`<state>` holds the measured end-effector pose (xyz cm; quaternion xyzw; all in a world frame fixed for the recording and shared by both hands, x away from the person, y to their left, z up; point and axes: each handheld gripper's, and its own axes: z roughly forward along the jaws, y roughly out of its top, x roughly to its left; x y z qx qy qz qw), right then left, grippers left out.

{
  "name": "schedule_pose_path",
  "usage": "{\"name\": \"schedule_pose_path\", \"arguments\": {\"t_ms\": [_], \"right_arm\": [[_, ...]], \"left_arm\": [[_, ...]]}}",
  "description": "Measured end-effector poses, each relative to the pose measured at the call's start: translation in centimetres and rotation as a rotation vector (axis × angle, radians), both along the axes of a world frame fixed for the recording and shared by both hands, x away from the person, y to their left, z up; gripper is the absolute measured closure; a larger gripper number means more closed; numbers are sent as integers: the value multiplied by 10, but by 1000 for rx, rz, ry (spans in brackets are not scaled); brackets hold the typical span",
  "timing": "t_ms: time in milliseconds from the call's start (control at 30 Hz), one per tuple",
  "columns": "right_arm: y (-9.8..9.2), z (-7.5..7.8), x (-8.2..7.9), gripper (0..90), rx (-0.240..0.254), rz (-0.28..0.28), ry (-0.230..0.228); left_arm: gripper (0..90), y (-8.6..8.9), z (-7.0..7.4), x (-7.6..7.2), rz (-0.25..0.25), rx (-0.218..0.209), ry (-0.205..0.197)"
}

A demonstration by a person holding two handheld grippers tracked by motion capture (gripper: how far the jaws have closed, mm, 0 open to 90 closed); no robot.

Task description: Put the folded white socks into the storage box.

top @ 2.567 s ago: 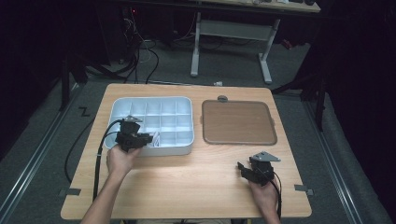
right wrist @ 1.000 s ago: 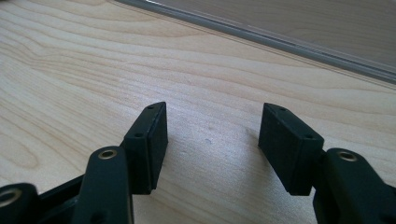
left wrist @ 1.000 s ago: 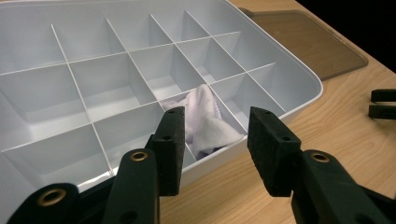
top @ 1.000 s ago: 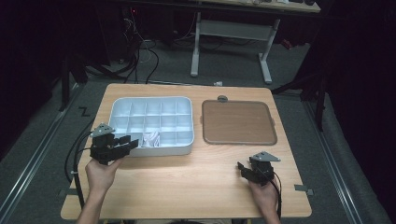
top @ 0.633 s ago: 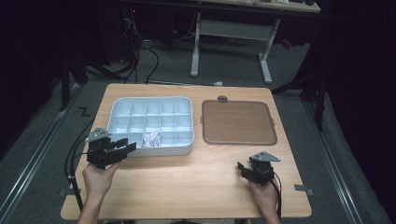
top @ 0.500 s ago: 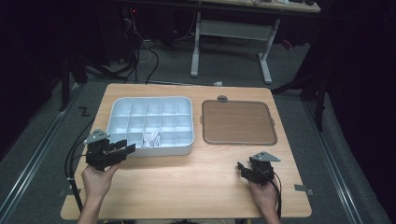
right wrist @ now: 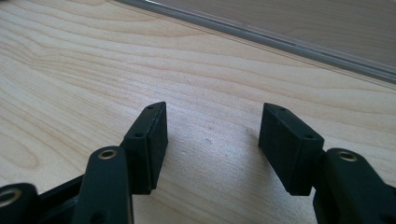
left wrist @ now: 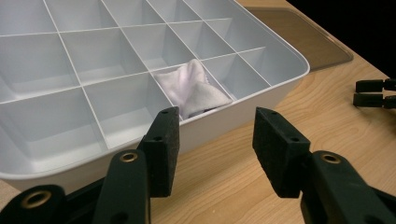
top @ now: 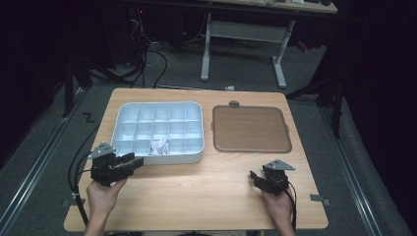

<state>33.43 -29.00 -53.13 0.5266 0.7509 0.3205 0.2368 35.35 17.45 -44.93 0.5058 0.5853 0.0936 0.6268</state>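
Your left hand [top: 101, 196] comes in from the bottom edge at the left of the high view, forearm angled slightly inward, holding the left gripper [top: 134, 161] low over the tabletop [top: 196, 191] with its jaws pointing right and a little toward the white compartment tray [top: 129, 114]. The jaws stand apart with nothing between them; they have just been opening. In the left gripper view they rise just short of the tray's near wall, clear of it.

Compared with the earliest frame, you have drawn this gripper back. Then it reached over the tray's near-left corner; now it sits outside the tray, off that corner, nearer your edge of the tabletop.

The white cloth [left wrist: 194, 91] lies crumpled in a compartment of the tray's near row, about the middle of that row, touched by neither gripper. It sits as it did in the frames a second ago.

To the right of the tray lies the brown lid [top: 251, 129], flat on the tabletop and just apart from the tray.

Your right hand [top: 279, 209] rests near the tabletop's near-right part, holding the right gripper [top: 254, 176] with its jaws pointing left and slightly away from you. Those jaws are apart over bare wood, the lid's edge beyond them. This hand has kept its place throughout.
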Motion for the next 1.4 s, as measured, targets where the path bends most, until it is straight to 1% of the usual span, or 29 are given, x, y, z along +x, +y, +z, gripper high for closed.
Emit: {"name": "schedule_pose_path", "arguments": {"t_ms": [67, 167, 233, 467, 533, 667, 800, 867, 933, 1033, 1067, 1267, 1300, 1400], "right_arm": [[0, 0, 0, 427, 0, 0, 0], [0, 0, 0, 427, 0, 0, 0], [0, 0, 0, 427, 0, 1, 0], [0, 0, 0, 427, 0, 0, 0], [0, 0, 0, 425, 0, 0, 0], [0, 0, 0, 424, 0, 1, 1], [0, 0, 0, 424, 0, 1, 1], [0, 0, 0, 423, 0, 1, 0], [0, 0, 0, 423, 0, 1, 0], [0, 0, 0, 423, 0, 1, 1], [0, 0, 0, 423, 0, 1, 1], [0, 0, 0, 423, -1, 1, 0], [0, 0, 0, 423, -1, 1, 0], [0, 0, 0, 423, -1, 1, 0]], "left_arm": [[519, -1, -1, -1, 1, 5, -1], [517, -5, -5, -5, -14, 16, -5], [516, -6, -8, -6, -22, 15, 0], [513, -8, -13, -10, -24, 11, 14], [513, -8, -15, -11, -17, 31, 14], [512, -10, -18, -12, -19, 33, 25], [510, -12, -22, -13, -25, 31, 29], [509, -13, -23, -14, -25, 21, 32], [508, -13, -24, -14, -28, 23, 33], [507, -14, -26, -14, -30, 14, 40], [506, -14, -27, -14, -33, 19, 40], [504, -14, -30, -15, -38, 11, 44], [503, -15, -31, -15, -38, 2, 51], [501, -15, -35, -15, -43, -1, 59]]}}
